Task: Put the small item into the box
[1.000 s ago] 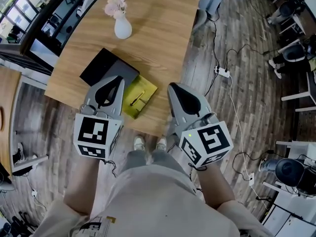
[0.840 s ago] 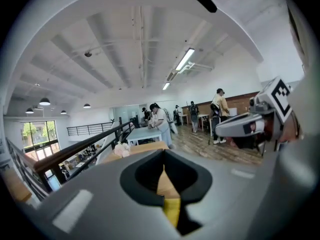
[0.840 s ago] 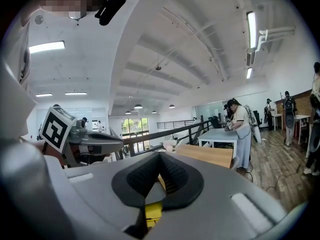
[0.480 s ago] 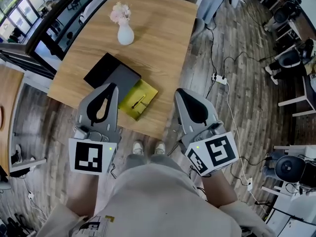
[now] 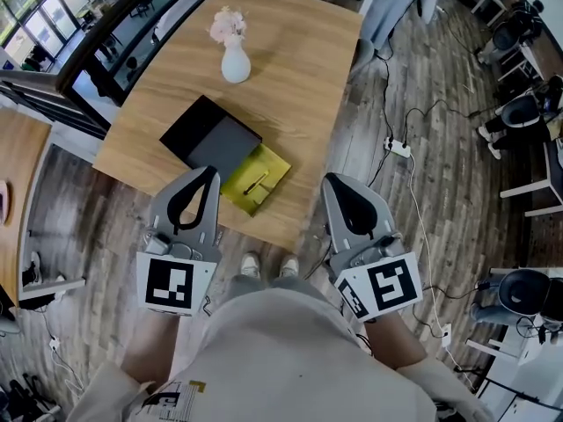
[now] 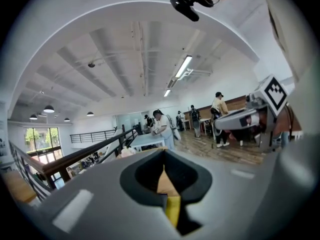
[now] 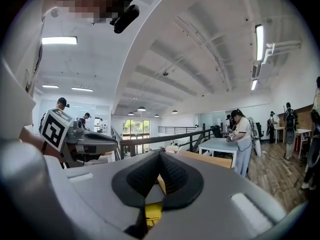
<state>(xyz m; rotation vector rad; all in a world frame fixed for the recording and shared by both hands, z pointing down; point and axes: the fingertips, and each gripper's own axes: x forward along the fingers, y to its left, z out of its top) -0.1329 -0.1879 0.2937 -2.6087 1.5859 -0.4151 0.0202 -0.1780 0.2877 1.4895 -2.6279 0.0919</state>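
On the wooden table (image 5: 299,77), a flat black box (image 5: 209,137) lies near the front edge. A yellow open box (image 5: 256,179) touches its near right side, with a small thin item (image 5: 256,184) lying in it. My left gripper (image 5: 209,173) is shut and empty, its tips at the table's front edge just left of the yellow box. My right gripper (image 5: 337,181) is also shut and empty, held over the floor right of the table's front corner. In the left gripper view the left gripper (image 6: 163,154) shows a strip of yellow through its jaw opening; the right gripper (image 7: 160,155) shows the same in its own view.
A white vase with pale flowers (image 5: 234,59) stands at the middle back of the table. A power strip (image 5: 398,148) and cables lie on the floor at right, with office chairs (image 5: 519,108) beyond. A railing (image 5: 106,51) runs along the left. The person's shoes (image 5: 266,263) are under the table edge.
Both grippers have drawn back toward the person, away from the boxes. The left one no longer overlaps the black box. Both stayed shut.
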